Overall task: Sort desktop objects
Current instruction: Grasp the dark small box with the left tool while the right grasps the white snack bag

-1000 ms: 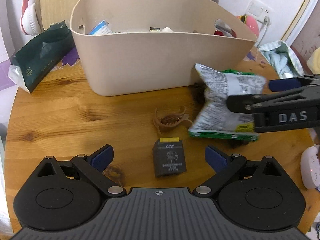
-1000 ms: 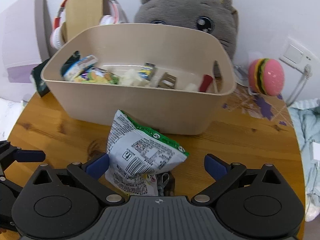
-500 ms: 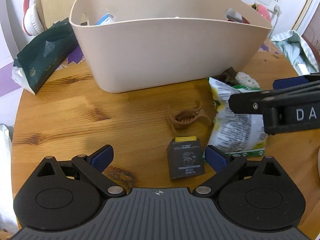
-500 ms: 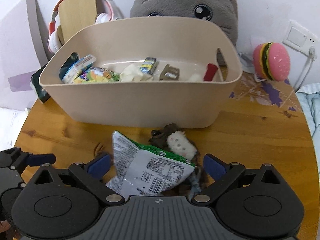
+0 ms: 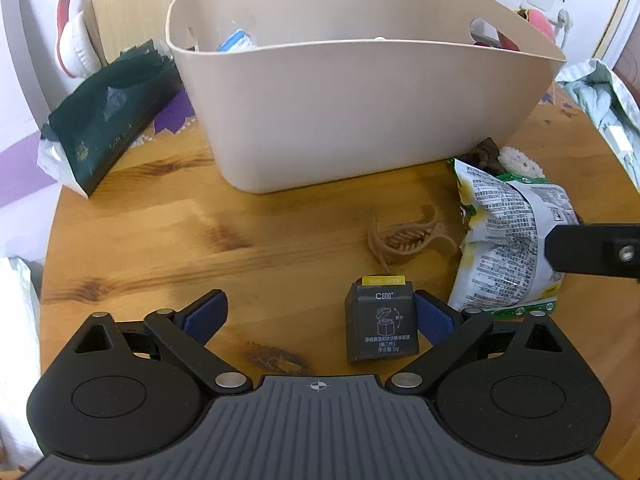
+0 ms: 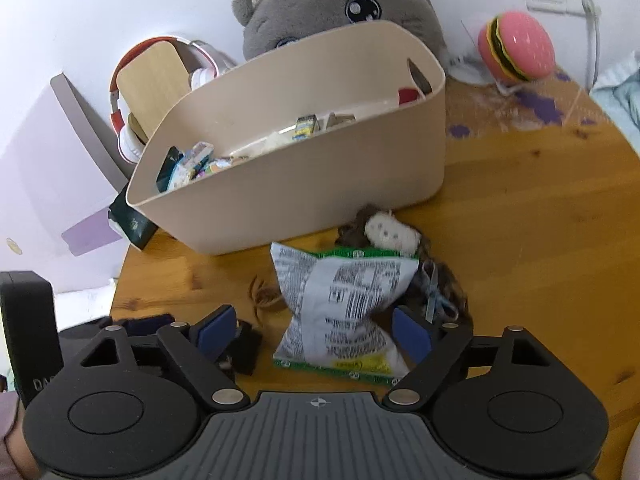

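Note:
A beige bin (image 5: 360,92) (image 6: 304,168) holding several small items stands at the back of the round wooden table (image 5: 200,240). A small dark grey box with a yellow tab (image 5: 382,326) lies between the fingers of my open left gripper (image 5: 320,316), against the right finger. A brown hair claw (image 5: 404,236) lies beyond it. A white and green snack bag (image 6: 340,308) (image 5: 508,240) lies on the table between the fingers of my open right gripper (image 6: 316,334). A brown and white plush charm (image 6: 390,232) lies behind the bag.
A dark green pouch (image 5: 104,120) lies left of the bin. Headphones on a wooden board (image 6: 156,84), a grey plush cat (image 6: 340,4) and a pink burger toy (image 6: 518,46) stand behind it. A pale cloth (image 5: 600,100) lies at the right edge.
My right gripper lowered the snack bag onto the table and now stands open around it. My left gripper moved right and forward, so the grey box now sits by its right finger.

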